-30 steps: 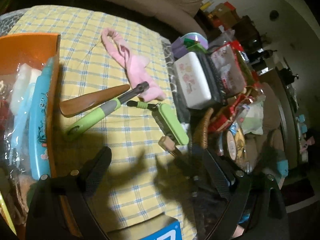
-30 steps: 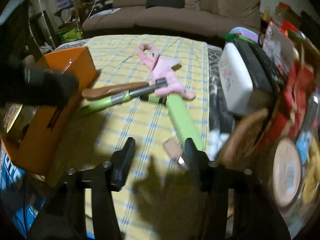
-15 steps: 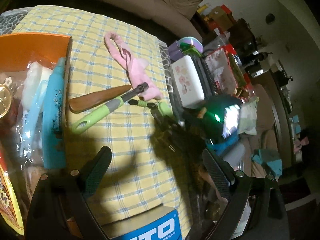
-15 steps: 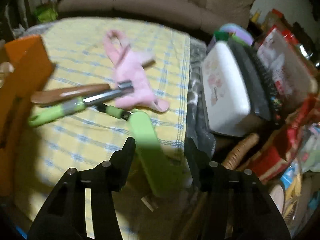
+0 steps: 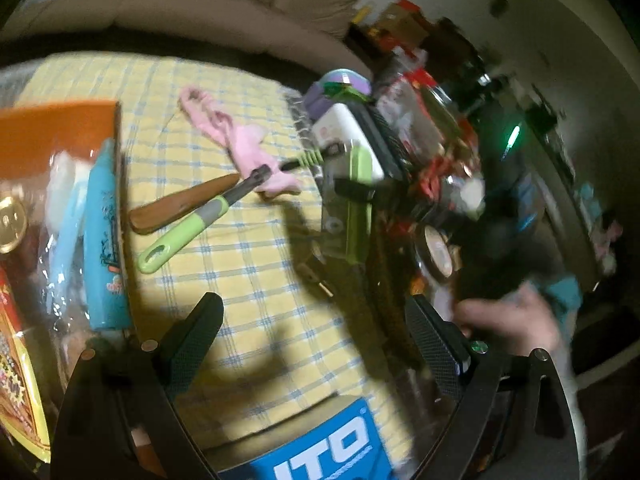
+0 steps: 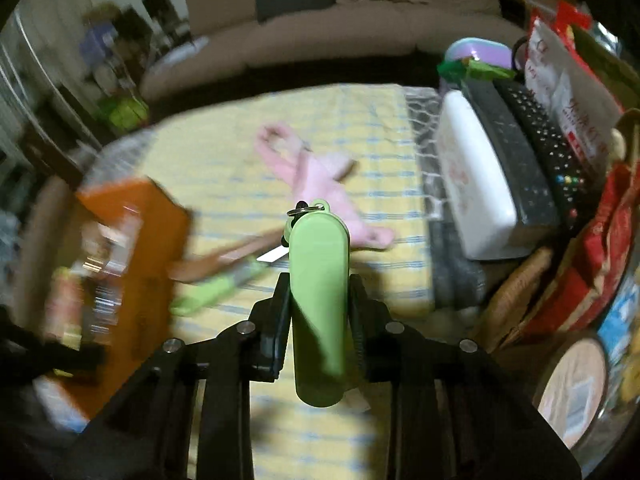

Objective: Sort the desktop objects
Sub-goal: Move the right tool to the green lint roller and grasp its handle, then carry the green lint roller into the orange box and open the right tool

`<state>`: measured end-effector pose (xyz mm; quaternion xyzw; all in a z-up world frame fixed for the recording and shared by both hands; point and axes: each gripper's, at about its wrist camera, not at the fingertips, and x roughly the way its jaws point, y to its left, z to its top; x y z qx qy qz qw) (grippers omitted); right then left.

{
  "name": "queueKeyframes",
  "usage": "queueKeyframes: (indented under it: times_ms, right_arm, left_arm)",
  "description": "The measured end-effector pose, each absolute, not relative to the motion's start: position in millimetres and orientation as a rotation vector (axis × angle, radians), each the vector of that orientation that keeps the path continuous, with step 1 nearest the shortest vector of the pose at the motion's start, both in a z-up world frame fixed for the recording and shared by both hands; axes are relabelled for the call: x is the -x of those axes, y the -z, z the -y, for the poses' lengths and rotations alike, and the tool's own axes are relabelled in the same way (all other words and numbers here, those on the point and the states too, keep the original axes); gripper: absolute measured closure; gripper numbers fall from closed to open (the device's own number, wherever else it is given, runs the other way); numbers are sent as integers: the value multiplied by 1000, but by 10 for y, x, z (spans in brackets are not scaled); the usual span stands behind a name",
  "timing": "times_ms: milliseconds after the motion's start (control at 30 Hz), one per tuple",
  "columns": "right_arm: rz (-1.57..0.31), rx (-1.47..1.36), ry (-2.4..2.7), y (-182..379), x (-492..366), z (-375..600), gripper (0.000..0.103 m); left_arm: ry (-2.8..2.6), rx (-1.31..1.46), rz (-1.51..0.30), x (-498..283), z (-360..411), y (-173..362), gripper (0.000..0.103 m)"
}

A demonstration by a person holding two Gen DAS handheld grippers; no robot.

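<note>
My right gripper holds a long green brush between its pads, jaws still closing on it. The brush is raised off the yellow checked cloth, its key-ring end pointing away from me. In the left wrist view the same brush hangs above the cloth's right edge, blurred. My left gripper stands open over the cloth with nothing between its fingers. On the cloth lie a pink plush toy, a wooden-handled tool and a green-handled tool.
An orange box at the left holds a blue tube and packets. Along the right edge sit a white case, a remote, a wicker basket and snack bags. A blue box lies near me. A hand shows lower right.
The right gripper closed on the green brush and lifted it off the cloth. The left gripper rose a little and rolled, staying open.
</note>
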<state>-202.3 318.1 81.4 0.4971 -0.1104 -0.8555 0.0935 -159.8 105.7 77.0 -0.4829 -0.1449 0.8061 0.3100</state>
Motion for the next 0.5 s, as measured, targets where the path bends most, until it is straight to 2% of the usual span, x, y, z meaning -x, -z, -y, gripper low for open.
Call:
queueKeyframes:
  times_ms: [100,200,400,467,500]
  right_arm:
    - [478,-1392,2448,-1102,1858,-3108,78]
    - [525,-1341,2401,-1286,1651,-2984,78]
    - [653,-1276,2281,-1436,1318,-2778,78]
    - [682,-1274,2245,-1438,1238,-2697,78]
    - [690,-1275,2225,-1439,1203,-2644,78]
  left_arm:
    - [-2214,1189,252,1432,-1135,-866,9]
    - [-2274,1114,187,1280,-1148,-976,9]
    - [-2253,1055,352,1138,-964,-1115,9]
    - [-2243,1033,411,1082,-849,-1146,22]
    - [-2236,1029,405,1056,-836,-1151,45]
